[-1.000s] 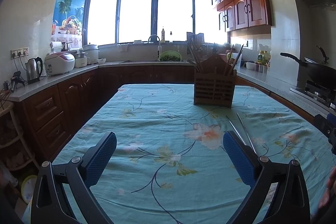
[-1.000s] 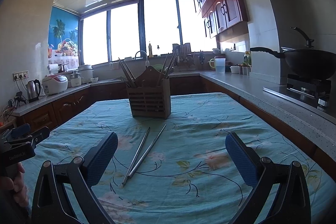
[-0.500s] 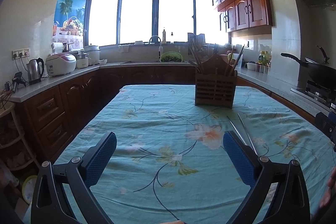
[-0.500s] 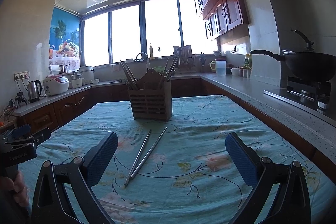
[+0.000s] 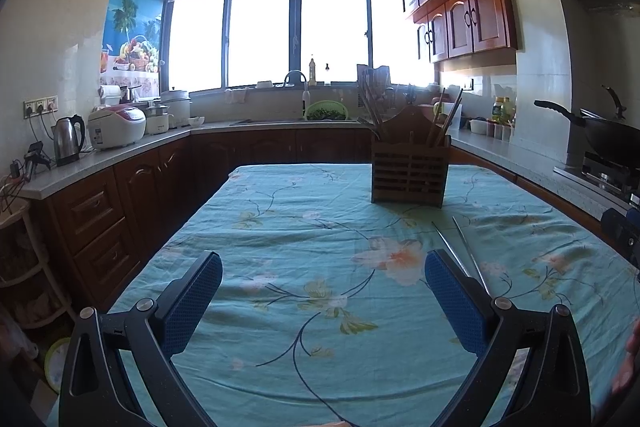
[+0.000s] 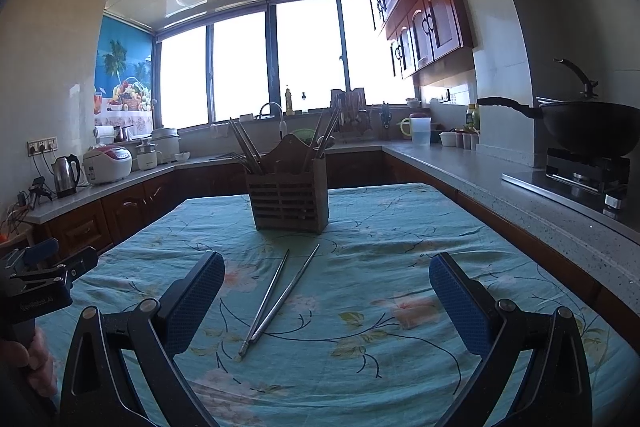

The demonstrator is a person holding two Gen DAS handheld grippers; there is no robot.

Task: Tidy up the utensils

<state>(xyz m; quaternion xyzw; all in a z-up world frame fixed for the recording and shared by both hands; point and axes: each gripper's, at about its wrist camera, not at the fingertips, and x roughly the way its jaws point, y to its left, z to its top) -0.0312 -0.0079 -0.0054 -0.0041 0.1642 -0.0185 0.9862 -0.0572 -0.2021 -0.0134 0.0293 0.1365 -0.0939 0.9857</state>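
Each tool is built alike: two black angular arms ending in flat fingers faced with blue, finely dotted pads. On the left tool (image 5: 323, 301) a round silver screw head sits at each joint, two on either arm, and the arms have triangular cut-outs near the base. The right tool (image 6: 326, 301) shows the same black frame, the same silver screws and the same blue pads (image 6: 460, 303). Seen from the right wrist camera, the left tool's body is black metal with blue parts and small pale lettering, too small to read.
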